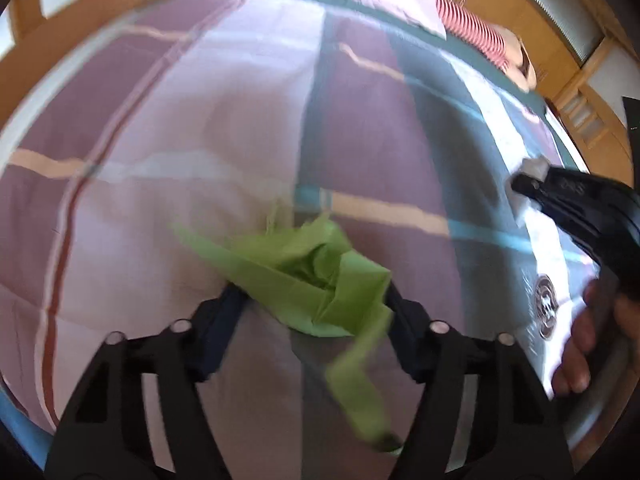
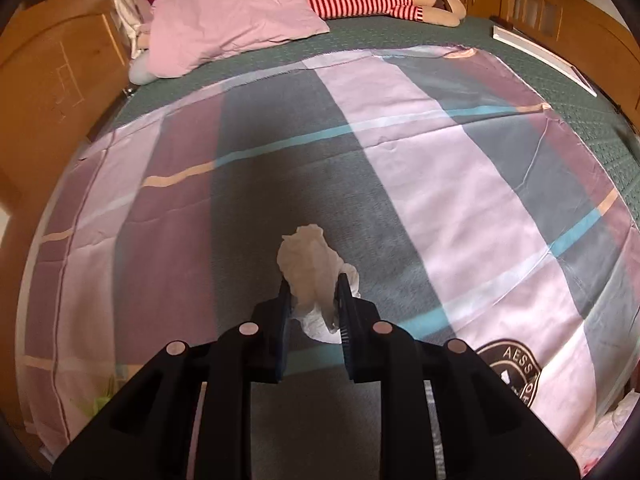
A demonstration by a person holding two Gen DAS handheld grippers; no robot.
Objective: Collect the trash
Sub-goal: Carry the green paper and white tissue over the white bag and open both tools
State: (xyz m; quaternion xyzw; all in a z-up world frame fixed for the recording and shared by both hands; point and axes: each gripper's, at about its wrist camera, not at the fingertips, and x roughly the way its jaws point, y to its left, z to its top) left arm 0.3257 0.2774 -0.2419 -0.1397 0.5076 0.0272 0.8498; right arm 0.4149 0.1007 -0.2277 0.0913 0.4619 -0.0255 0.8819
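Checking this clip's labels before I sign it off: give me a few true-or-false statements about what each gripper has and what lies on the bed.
1. The right gripper grips a white tissue. True.
2. The left gripper has blue paper between its jaws. False: the paper is green.
3. A pink pillow lies at the bed's far end. True.
4. The bedspread is plain white. False: it has pink, purple and grey blocks.

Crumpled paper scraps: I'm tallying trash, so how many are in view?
2. A crumpled green paper scrap sits between the left claw's fingers; a crumpled white tissue is pinched in the right claw. Others may be hidden.
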